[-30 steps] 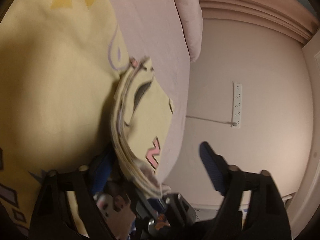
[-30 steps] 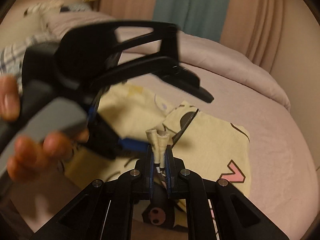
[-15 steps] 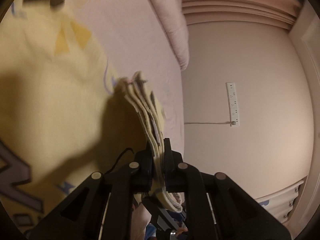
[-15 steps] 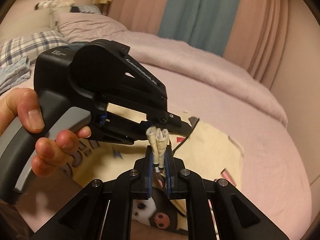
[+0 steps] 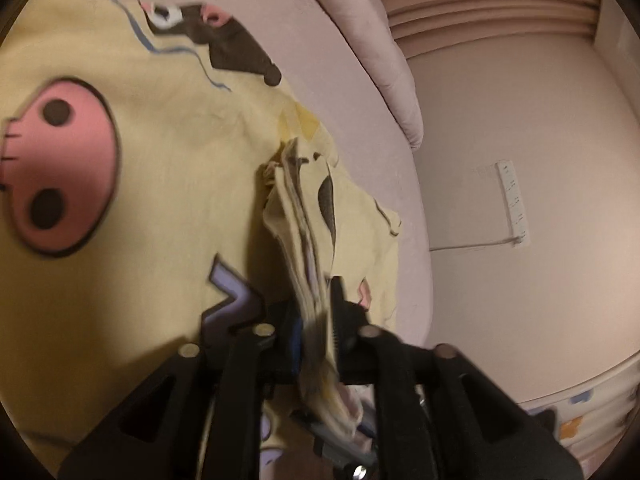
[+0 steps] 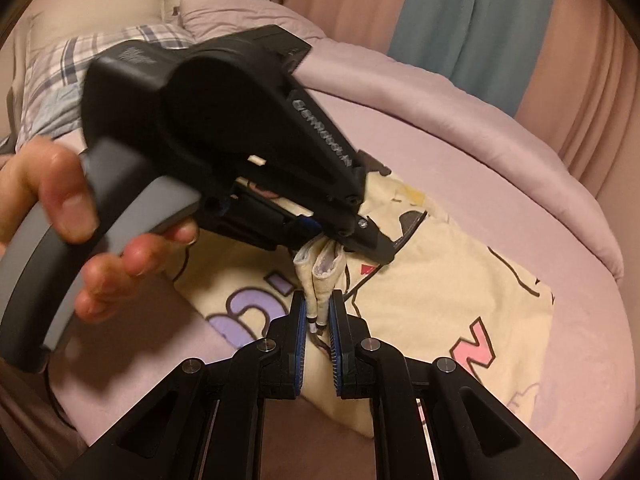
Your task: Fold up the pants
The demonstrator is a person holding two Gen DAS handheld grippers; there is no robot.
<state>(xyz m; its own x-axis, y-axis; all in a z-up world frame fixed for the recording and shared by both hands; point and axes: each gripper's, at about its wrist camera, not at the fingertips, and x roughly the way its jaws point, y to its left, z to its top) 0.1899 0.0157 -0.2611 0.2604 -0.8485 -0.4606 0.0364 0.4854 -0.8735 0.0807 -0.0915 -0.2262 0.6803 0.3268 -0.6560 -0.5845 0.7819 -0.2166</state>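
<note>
Yellow pants (image 5: pixel 160 184) with cartoon prints lie folded on the pink bed. In the left wrist view a thick stack of their edges stands between the fingers of my left gripper (image 5: pixel 318 300). Its jaws are opening, and the cloth still fills the gap between the pads. The right wrist view shows the pants (image 6: pixel 440 280) spread to the right. There my right gripper (image 6: pixel 319 300) is shut on a doubled hem that sticks up. Just above it the left gripper (image 6: pixel 360 240), held by a hand (image 6: pixel 60 200), pinches the same bunch of cloth.
The bed's pink sheet (image 6: pixel 480 160) runs under the pants, with a rolled pink duvet (image 6: pixel 520 128) along the far side. A plaid pillow (image 6: pixel 52 72) lies at the back left. Teal curtains (image 6: pixel 472 12) hang behind. A power strip (image 5: pixel 512 204) is on the wall past the bed edge.
My left gripper went from wide open to closed around the stacked edges, right beside the right gripper's hold. Both grippers have shifted across the bed with the cloth.
</note>
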